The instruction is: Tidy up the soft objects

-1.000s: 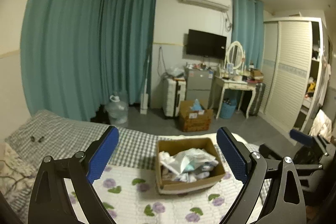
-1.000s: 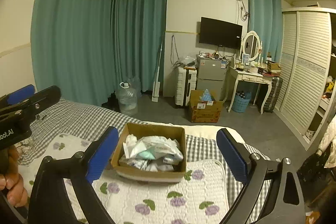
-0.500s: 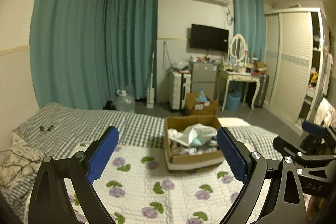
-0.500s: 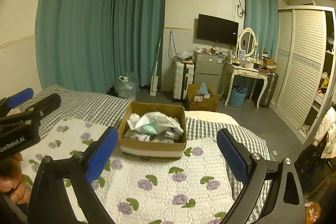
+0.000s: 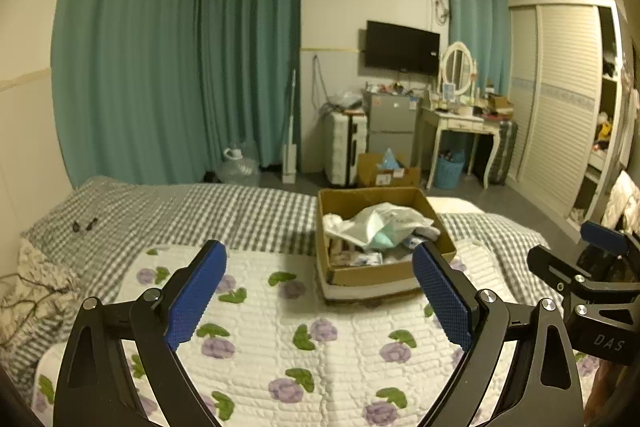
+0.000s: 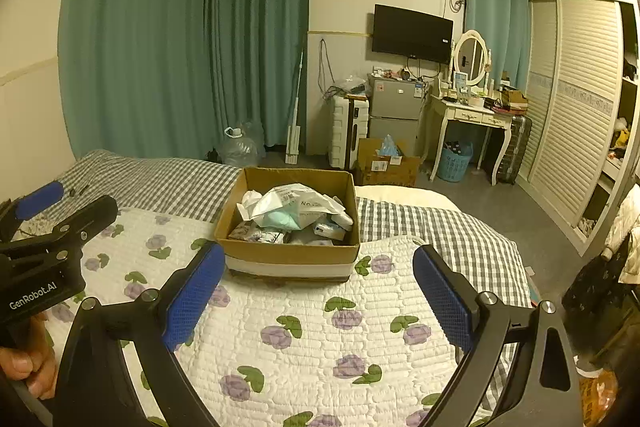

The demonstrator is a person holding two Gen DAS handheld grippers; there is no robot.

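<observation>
- So there's an open brown cardboard box sitting on the white quilted bed cover with purple flowers, which lies over a grey checked sheet on the bed.
- The box is stuffed with soft stuff: a crumpled white plastic mailer bag on top with something pale green under it, plus smaller packets down at the bottom. Can't make out what each one is.
- The left gripper has its blue-padded fingers spread wide with nothing between them. Same for the right gripper: wide apart, holding nothing.
- Both hang over the cover on the near side of the box, not touching it.
- The bit that matters: from the right gripper the box is straight ahead, a touch left of centre, its long side running across the view. From the left gripper it's ahead but off to the right, near that gripper's right finger.
- So I'd say the right one is better lined up for going into the box; which is nearer is hard to call.
- Honestly can't tell whether the pile is waiting to be sorted or is already the tidy result. Nothing soft lies loose on the cover that I can see.
</observation>
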